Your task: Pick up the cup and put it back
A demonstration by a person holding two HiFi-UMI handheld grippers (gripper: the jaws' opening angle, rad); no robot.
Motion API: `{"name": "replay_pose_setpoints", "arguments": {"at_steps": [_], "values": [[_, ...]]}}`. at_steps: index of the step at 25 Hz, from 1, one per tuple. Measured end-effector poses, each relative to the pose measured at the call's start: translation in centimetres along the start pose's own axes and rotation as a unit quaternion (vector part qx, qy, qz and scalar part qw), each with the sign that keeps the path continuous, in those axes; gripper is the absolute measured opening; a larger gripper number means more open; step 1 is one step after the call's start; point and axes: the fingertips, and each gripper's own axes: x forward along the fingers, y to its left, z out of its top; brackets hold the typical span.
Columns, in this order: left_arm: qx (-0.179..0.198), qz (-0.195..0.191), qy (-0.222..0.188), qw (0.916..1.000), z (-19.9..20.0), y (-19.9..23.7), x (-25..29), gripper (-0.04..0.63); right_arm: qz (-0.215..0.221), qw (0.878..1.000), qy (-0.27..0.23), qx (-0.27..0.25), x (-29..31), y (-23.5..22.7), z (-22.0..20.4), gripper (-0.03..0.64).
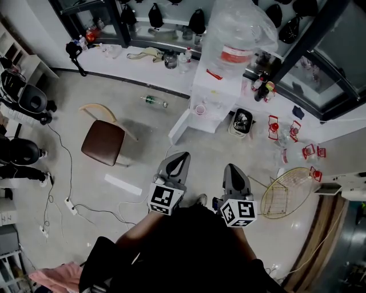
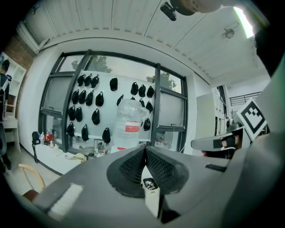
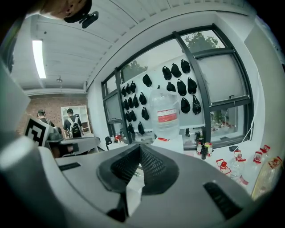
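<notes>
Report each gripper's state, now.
Left gripper: closed, holding nothing.
Right gripper: closed, holding nothing.

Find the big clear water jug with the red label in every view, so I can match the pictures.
Head view: the water jug is at top centre-right, standing on the white dispenser.
Left gripper view: the water jug is just left of centre, against the window.
Right gripper view: the water jug is just right of centre, against the window.
Shared landmark: the black caps hanging behind it.
</notes>
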Motion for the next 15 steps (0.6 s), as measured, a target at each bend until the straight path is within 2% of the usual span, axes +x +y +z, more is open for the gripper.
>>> {"name": "replay_pose_setpoints", "arguments": {"at_steps": [15], "values": [[0.002, 0.002, -0.003, 1.0, 0.25, 0.57, -0.33, 0.008, 0.006, 1.0, 0.003, 0.0, 0.36, 0.95, 0.03, -0.006]]}}
